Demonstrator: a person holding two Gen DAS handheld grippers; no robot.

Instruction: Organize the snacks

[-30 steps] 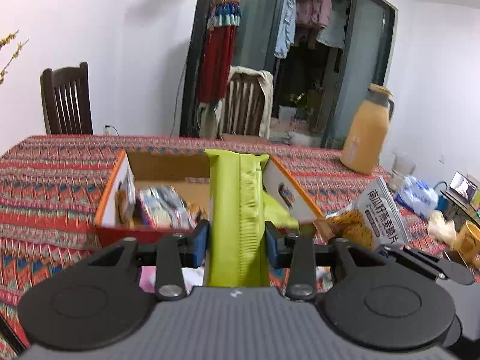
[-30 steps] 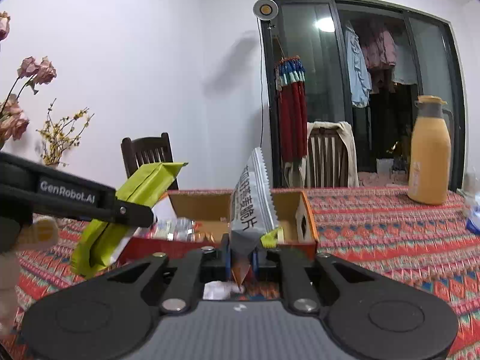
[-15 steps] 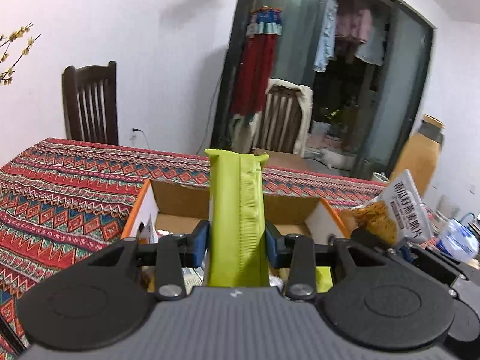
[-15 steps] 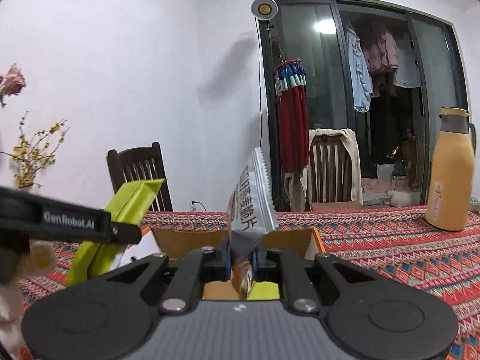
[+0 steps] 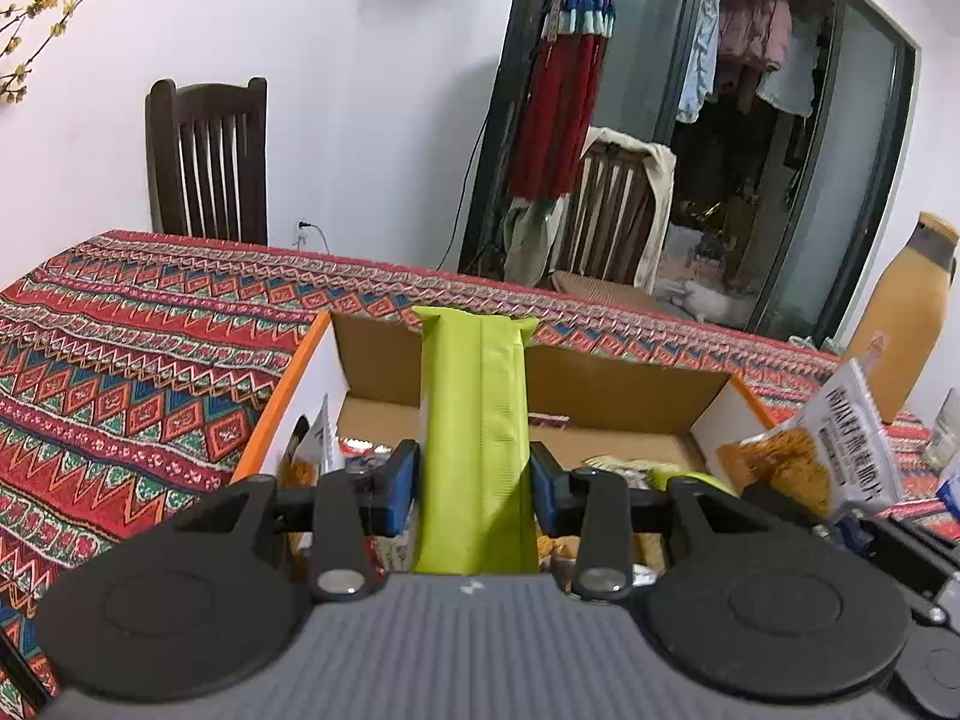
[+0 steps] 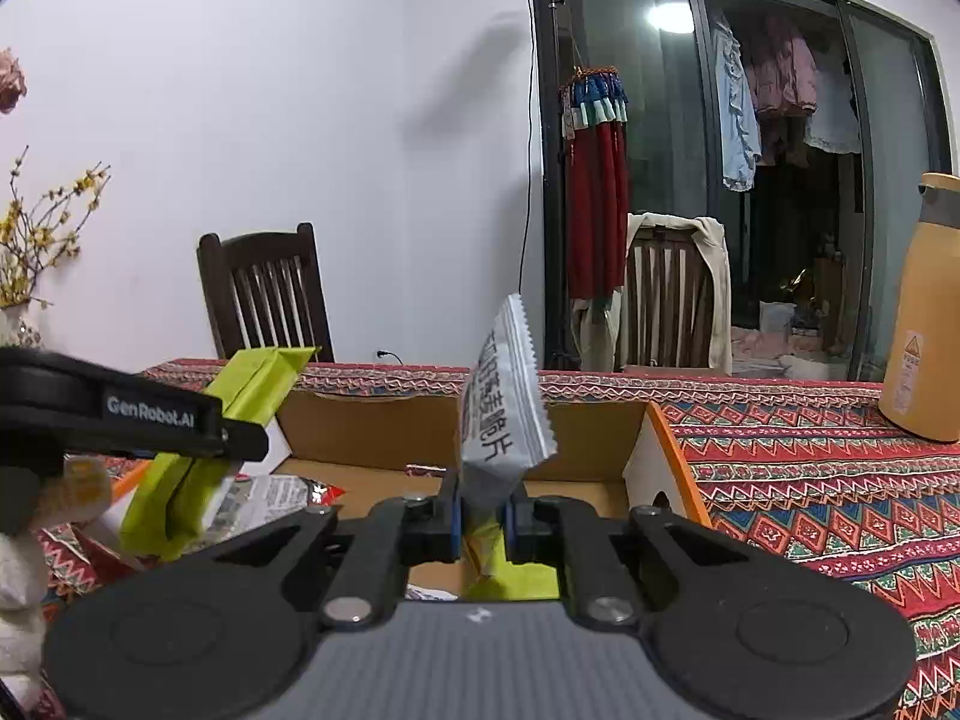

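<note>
Between the jaws, green packet point(image 5: 474, 444).

White "GenRobot.AI" lettering stood on the black plastic arm of the left gripper point(image 6: 150, 420), large black Chinese characters, hard to read, ran down the white crimped-edge snack packet point(image 6: 501, 414), orange warning triangle label, its print illegible, on the tall orange plastic jug point(image 6: 918, 360)

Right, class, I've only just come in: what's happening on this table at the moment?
A person is sorting snacks into an open cardboard box on a patterned tablecloth, with a gripper in each hand. The left gripper is shut on a long green packet, held above the box. The right gripper is shut on a white chip bag, also over the box. Some snacks already lie inside. Neither packet has been let go yet.
</note>
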